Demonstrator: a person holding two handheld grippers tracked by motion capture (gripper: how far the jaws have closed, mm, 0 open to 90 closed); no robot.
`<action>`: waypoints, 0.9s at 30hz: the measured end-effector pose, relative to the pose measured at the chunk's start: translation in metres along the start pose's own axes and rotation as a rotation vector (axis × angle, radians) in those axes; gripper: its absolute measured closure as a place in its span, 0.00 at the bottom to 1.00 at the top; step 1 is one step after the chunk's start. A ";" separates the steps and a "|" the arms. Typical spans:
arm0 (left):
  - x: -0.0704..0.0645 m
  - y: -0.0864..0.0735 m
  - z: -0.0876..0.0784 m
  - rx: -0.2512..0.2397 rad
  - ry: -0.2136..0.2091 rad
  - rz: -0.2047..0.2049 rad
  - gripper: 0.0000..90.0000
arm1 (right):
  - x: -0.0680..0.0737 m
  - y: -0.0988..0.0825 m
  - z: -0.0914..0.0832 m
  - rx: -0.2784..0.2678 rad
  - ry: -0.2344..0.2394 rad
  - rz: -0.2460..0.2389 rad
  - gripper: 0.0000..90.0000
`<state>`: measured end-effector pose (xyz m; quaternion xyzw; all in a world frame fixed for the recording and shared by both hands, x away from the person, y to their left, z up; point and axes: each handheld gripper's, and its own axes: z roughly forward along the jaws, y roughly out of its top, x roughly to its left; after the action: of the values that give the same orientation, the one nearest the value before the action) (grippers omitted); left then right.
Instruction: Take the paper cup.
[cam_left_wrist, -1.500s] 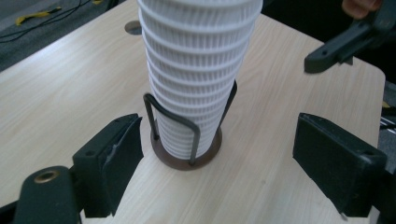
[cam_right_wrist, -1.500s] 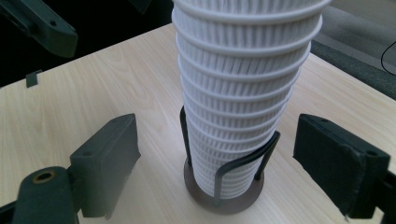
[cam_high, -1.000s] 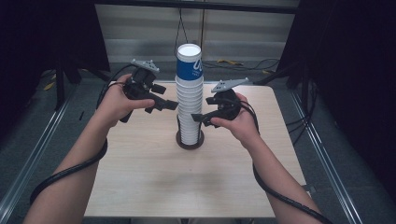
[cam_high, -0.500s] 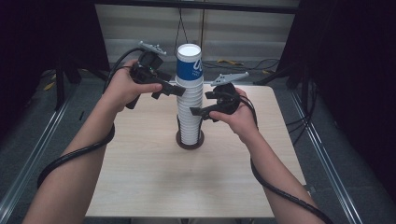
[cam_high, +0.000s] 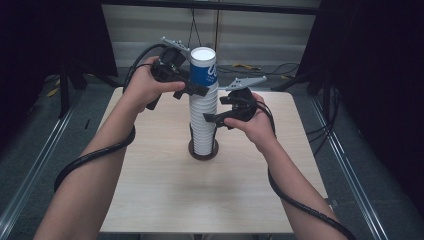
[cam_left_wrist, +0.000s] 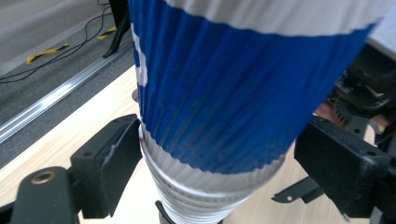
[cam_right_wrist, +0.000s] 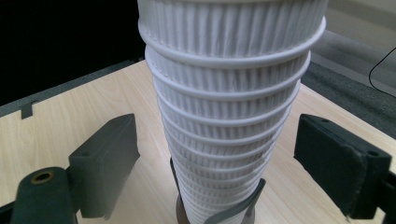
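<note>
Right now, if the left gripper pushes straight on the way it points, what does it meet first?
The blue top cup of the stack: it already sits between the left gripper's open jaws, near its lower edge, so the palm would likely reach it first. Exact depth is unclear.

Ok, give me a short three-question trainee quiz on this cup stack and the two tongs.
1. True or false: the left tongs sit at the base of the blue top cup.
2. Which tongs are level with the white cups lower down the stack? A. left B. right
3. Fill in: the stack stands in a dark round ___ on the table.

Key
1. True; in the left gripper view the jaws stand either side of the blue cup's lower edge, one touching, the other apart.
2. B; the right tongs stand open around the white cups, jaws clear of them.
3. holder.
</note>
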<state>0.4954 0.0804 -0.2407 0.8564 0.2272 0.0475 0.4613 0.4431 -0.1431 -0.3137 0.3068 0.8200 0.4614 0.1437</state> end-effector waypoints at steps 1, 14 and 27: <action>0.000 0.001 0.001 -0.002 -0.002 0.003 0.16 | 0.000 0.000 0.000 0.001 -0.001 0.001 0.14; 0.004 -0.001 0.013 -0.033 -0.004 -0.022 0.13 | -0.001 0.000 0.001 -0.003 -0.011 -0.004 0.14; 0.001 0.001 0.013 -0.031 0.013 -0.034 0.15 | 0.003 0.015 0.006 -0.050 -0.033 0.001 0.14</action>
<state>0.5002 0.0705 -0.2478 0.8447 0.2439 0.0486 0.4739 0.4490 -0.1315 -0.3038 0.3111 0.8055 0.4767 0.1647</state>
